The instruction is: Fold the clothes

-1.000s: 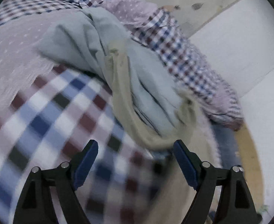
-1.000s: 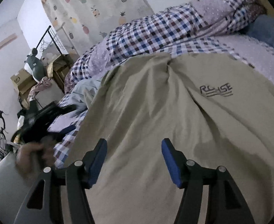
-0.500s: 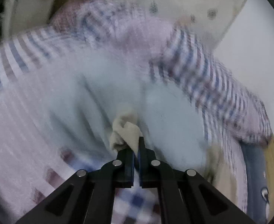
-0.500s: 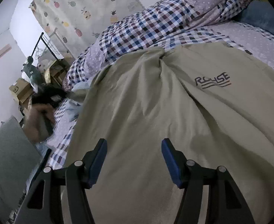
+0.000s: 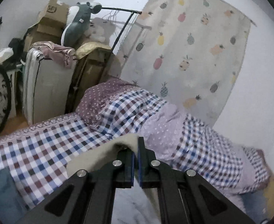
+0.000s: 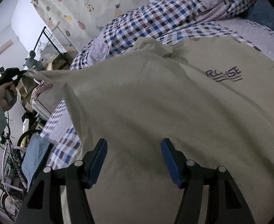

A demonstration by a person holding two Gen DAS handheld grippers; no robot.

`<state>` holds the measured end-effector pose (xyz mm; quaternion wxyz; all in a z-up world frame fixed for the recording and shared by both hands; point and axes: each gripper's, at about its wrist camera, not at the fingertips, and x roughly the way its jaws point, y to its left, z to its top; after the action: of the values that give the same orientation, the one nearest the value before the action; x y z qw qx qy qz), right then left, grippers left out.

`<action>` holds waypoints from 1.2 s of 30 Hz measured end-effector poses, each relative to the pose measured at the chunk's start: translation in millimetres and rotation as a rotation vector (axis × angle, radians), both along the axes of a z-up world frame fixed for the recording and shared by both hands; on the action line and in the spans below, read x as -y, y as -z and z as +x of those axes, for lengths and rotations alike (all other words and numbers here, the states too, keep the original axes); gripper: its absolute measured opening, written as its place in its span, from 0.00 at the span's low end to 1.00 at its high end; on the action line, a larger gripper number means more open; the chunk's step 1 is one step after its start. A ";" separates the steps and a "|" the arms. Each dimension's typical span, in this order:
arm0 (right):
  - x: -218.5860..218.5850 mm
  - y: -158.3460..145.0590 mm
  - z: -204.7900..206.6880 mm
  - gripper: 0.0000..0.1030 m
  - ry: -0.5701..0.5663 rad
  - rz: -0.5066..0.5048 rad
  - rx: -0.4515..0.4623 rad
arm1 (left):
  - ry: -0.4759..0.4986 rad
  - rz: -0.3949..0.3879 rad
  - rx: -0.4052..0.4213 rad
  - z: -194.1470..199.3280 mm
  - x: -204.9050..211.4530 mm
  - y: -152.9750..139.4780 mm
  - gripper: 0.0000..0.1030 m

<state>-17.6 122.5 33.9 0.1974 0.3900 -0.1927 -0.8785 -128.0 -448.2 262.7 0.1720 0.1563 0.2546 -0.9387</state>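
A beige T-shirt [image 6: 174, 102] with a dark printed logo lies spread over the bed, filling the right wrist view. One sleeve is stretched up and to the left, where my left gripper [image 6: 22, 72] pinches its end, held in a person's hand [image 6: 5, 95]. In the left wrist view that gripper [image 5: 135, 155] is shut on a fold of the beige T-shirt [image 5: 99, 155], lifted above the bed. My right gripper [image 6: 134, 160] hovers open over the shirt's lower part with nothing between its fingers.
A checked and dotted quilt [image 5: 129, 112] is bunched along the wall behind the shirt. A folded blue garment [image 6: 34, 156] lies at the bed's left edge. Left of the bed stand a suitcase [image 5: 43, 85], cardboard boxes [image 5: 49, 22], a clothes rack and a bicycle [image 6: 12, 168].
My left gripper went from open over a grey-green garment to shut on the beige sleeve, then lifted it up and away, pulling the sleeve taut. The right gripper stayed open above the shirt.
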 end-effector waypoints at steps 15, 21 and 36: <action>24.8 11.7 -4.9 0.62 -0.035 0.083 0.025 | -0.128 0.368 0.352 48.4 59.5 229.6 0.54; 33.3 17.9 -8.7 0.62 -0.041 0.110 0.037 | -0.163 0.448 0.298 66.0 71.1 254.1 0.65; 46.4 25.9 -9.2 0.63 -0.054 0.172 0.038 | -0.093 0.177 0.509 2.2 31.3 218.5 0.64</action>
<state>-26.9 76.1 8.1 0.1832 0.4271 -0.1097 -0.8786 -125.7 -479.5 44.2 0.2589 0.3897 0.2910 -0.8345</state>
